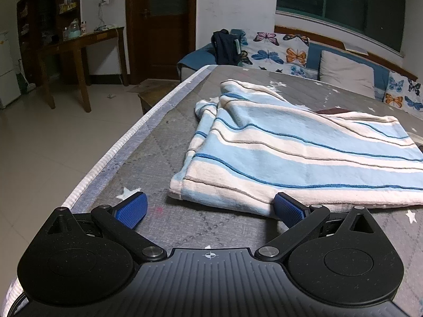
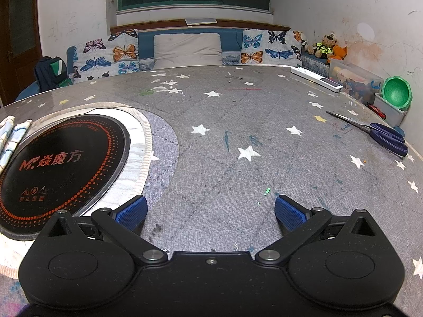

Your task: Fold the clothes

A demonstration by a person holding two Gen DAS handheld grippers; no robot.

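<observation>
Striped cloth [image 1: 290, 153], blue and white and already folded over on itself, lies on the grey star-patterned table [image 1: 164, 142] ahead and to the right of the left gripper [image 1: 210, 208], whose jaws are spread wide and hold nothing, the right pad just touching the cloth's near edge. The right gripper [image 2: 211, 210] is likewise released and empty above bare tabletop, with the round black cooktop [image 2: 60, 163] at its left and scissors [image 2: 380, 134] far ahead to its right.
</observation>
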